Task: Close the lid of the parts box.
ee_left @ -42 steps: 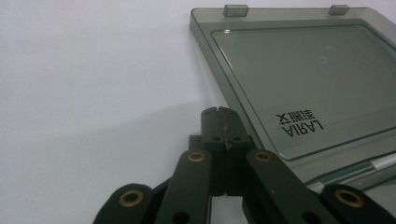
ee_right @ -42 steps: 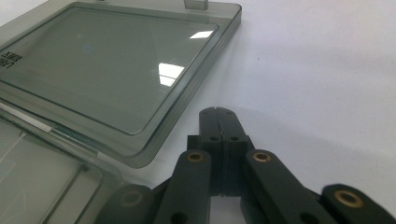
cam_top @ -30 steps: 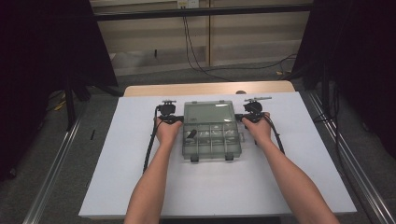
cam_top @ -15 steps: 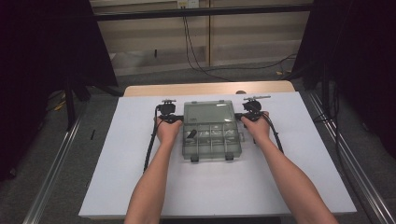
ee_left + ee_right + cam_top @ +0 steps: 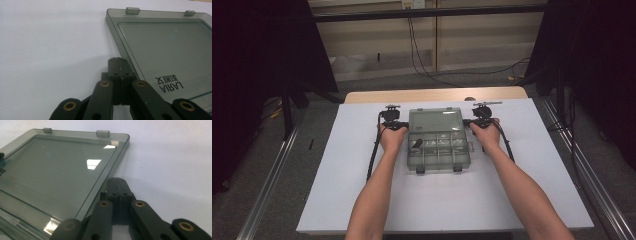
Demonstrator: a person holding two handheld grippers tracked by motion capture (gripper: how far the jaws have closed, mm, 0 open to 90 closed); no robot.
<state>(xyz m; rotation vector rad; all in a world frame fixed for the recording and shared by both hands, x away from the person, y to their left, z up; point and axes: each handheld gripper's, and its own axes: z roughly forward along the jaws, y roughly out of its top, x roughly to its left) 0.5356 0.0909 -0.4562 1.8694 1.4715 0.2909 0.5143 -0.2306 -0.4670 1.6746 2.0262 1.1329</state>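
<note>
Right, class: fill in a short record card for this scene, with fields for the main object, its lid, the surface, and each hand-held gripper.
object: clear compartment box with small parts inside
lid: open, lying flat behind the box
surface: white sheet on the table
left hand-held gripper: jaws shut, empty, beside the lid's edge
right hand-held gripper: jaws shut, empty, beside the lid's opposite edge
</note>
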